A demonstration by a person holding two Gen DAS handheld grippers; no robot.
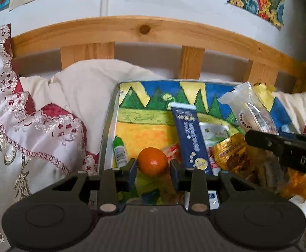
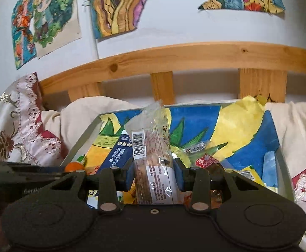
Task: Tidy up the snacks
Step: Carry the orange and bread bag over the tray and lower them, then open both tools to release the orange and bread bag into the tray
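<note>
**Ana:** Left wrist view first: what is the left gripper [image 1: 153, 169] doing?

**Ben:** Its two fingers bracket an orange fruit [image 1: 152, 164]. Both pads sit at the fruit's sides, but I cannot tell whether they press it or only flank it. The fruit is in the near part of the tray [image 1: 108, 124], whose floor carries a painted landscape.

**Ana:** And beside the fruit?

**Ben:** A tall dark blue stick pack [image 1: 191, 138] leans just to its right, a small green tube [image 1: 119, 151] lies to its left, and a gold wrapper [image 1: 231, 153] sits further right.

**Ana:** The right gripper?

**Ben:** In its own view the right gripper [image 2: 154, 175] is clamped on a clear-wrapped pastry [image 2: 153, 163], barcode facing the camera, packet standing upright between the pads above the tray [image 2: 283, 168]. From the left camera the same pastry [image 1: 248, 109] shows at the upper right, above the other gripper's black body.

**Ana:** Anything around the tray?

**Ben:** It rests on cream bedding [image 1: 83, 88]; an embroidered pillow [image 1: 27, 126] lies to the left, a wooden headboard [image 1: 132, 28] behind, and coloured drawings [image 2: 115, 6] hang on the wall.
</note>
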